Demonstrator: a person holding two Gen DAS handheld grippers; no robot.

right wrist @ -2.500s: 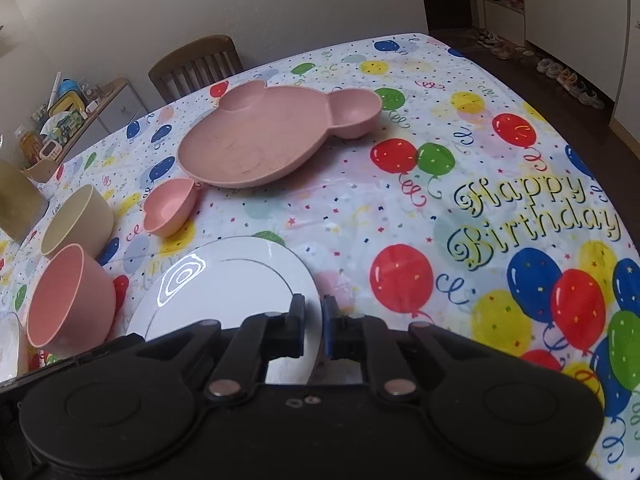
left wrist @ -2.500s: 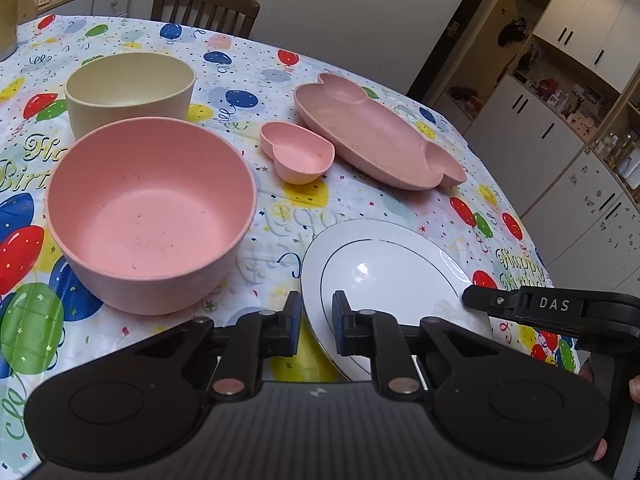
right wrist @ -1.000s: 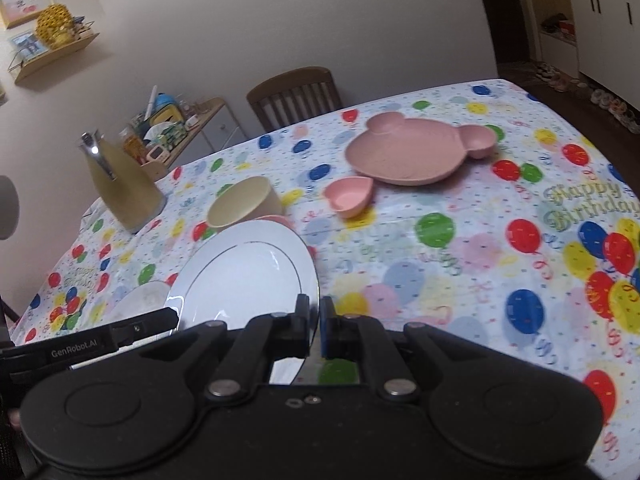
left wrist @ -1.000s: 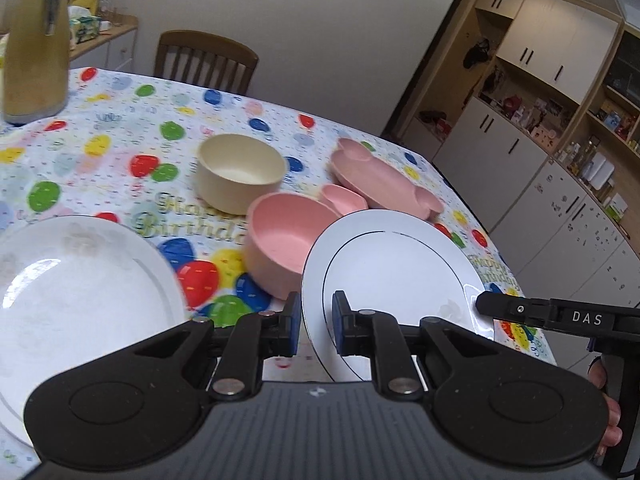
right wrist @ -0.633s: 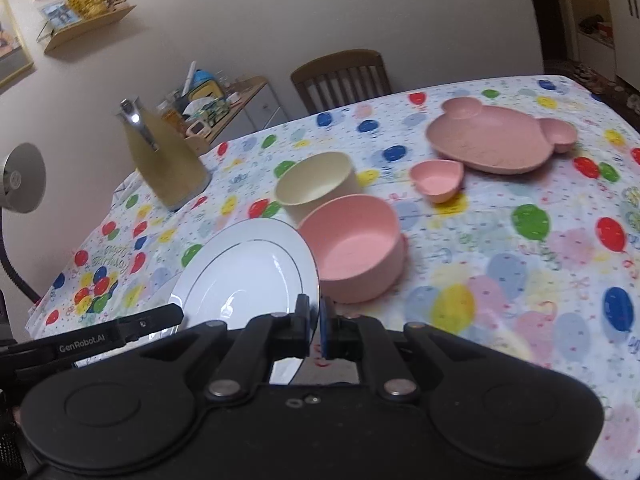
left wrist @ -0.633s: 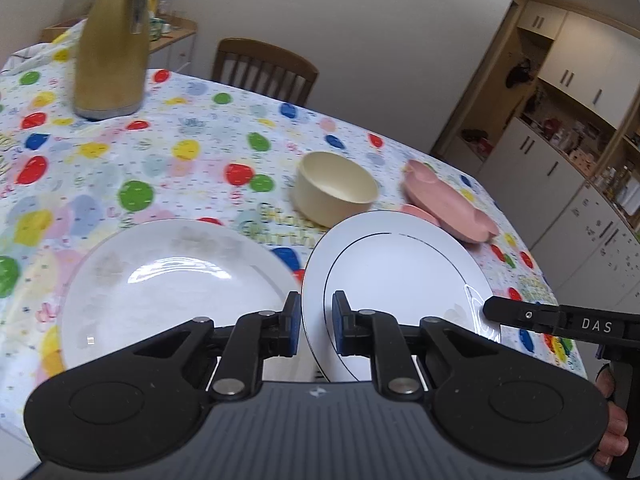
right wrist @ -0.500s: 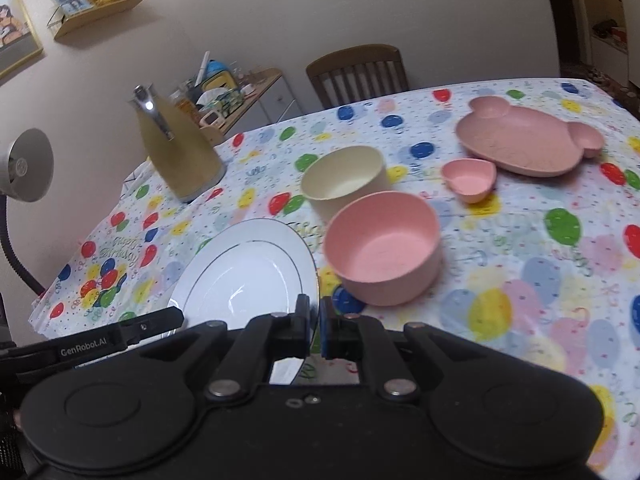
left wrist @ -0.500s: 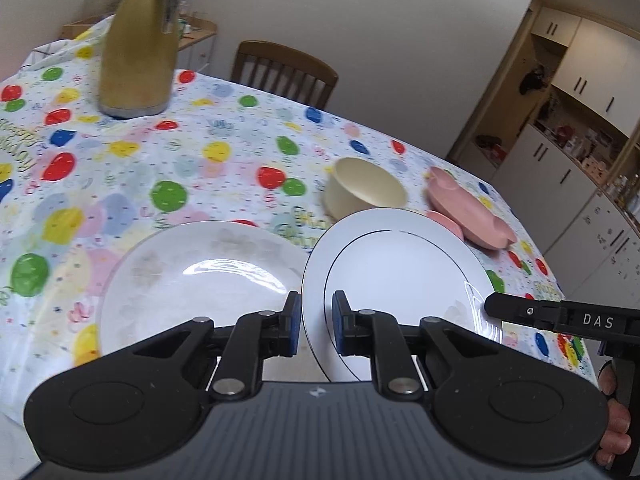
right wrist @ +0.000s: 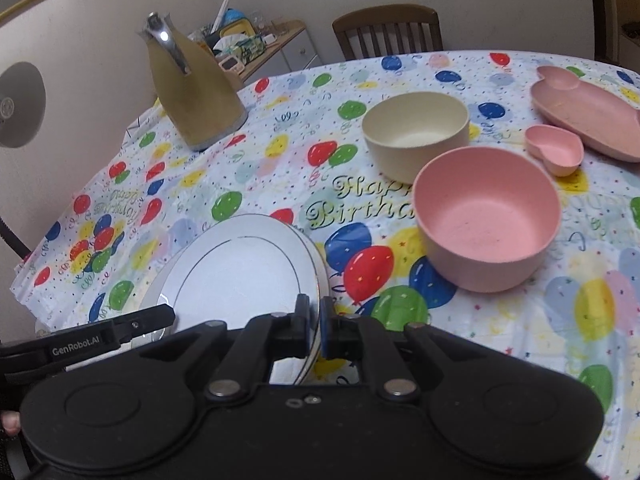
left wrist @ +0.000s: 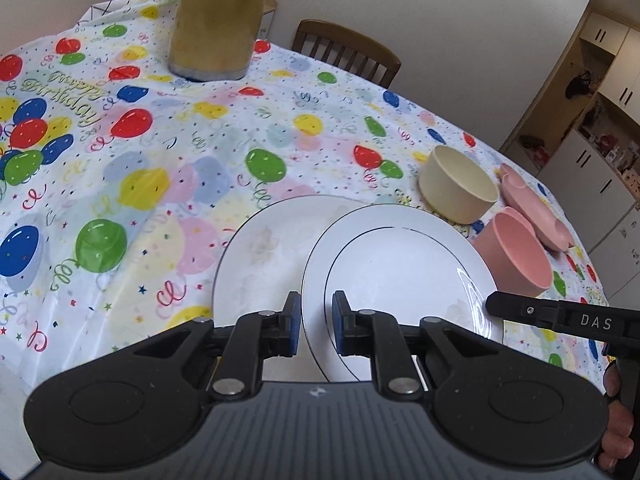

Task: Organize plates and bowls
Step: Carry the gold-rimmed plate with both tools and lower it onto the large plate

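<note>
The round white china plate with a thin dark ring (left wrist: 404, 264) is held off the table by both grippers at once. The left gripper (left wrist: 314, 324) is nearly closed, its blue-padded jaws pinching the plate's near rim; the right gripper (right wrist: 314, 330) is clamped almost fully on the opposite edge of the same plate. Both tools point steeply down toward the table. A person's fingers (left wrist: 618, 420) show at the lower right edge of the left wrist view, behind the right gripper's black finger marked "DAS".

The held plate overlaps a second plain white plate (left wrist: 260, 256) lying flat on the balloon-print birthday tablecloth (left wrist: 160, 152); whether the two touch cannot be told. To the right stand a pink round bowl (right wrist: 486, 218) and a cream round bowl (right wrist: 416, 134) close together, then a small pink heart-shaped dish (right wrist: 556, 150) and a pink bear-shaped divided plate (right wrist: 584, 108). A tall mustard-yellow jug (right wrist: 192, 92) stands at the far left side, and a wooden chair (right wrist: 388, 32) beyond the table.

Compared with a second ago, the plate has been carried leftward from in front of the pink bowl to over the plain plate, the grip unchanged.
</note>
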